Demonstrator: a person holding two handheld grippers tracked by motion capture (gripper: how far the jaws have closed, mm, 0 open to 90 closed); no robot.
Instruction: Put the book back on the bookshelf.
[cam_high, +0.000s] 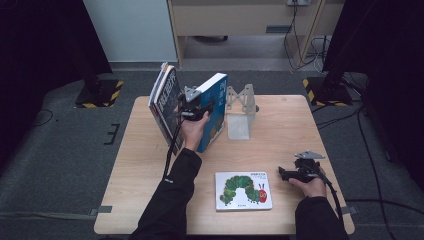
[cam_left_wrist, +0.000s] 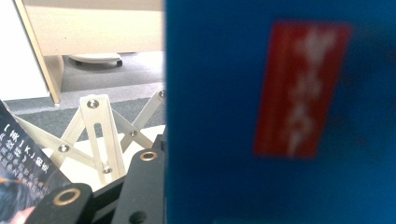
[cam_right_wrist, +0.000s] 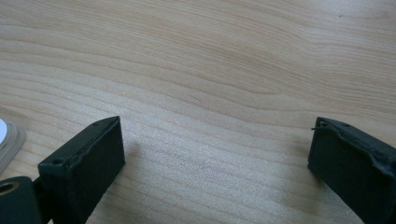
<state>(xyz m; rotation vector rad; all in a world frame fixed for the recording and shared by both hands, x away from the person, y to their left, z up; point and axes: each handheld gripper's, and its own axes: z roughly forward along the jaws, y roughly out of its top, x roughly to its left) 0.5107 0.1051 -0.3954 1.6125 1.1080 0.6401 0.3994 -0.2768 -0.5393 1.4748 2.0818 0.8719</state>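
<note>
Left tongs (cam_high: 200, 106) clamped on upright blue book (cam_high: 214, 107) beside metal bookend (cam_high: 240, 107); right tongs (cam_high: 286, 173) apart, resting on bare table (cam_high: 285, 125) by caterpillar book (cam_high: 243, 190).

Bare wood lies open across the table (cam_high: 145, 170)'s left half and along its right edge. At the back, the leaning magazines (cam_high: 164, 97), the upright blue book (cam_high: 214, 107) and the metal bookend (cam_high: 240, 112) crowd together, leaving narrow gaps. The caterpillar picture book (cam_high: 243, 190) lies flat at the near centre, low enough to cross over.
</note>
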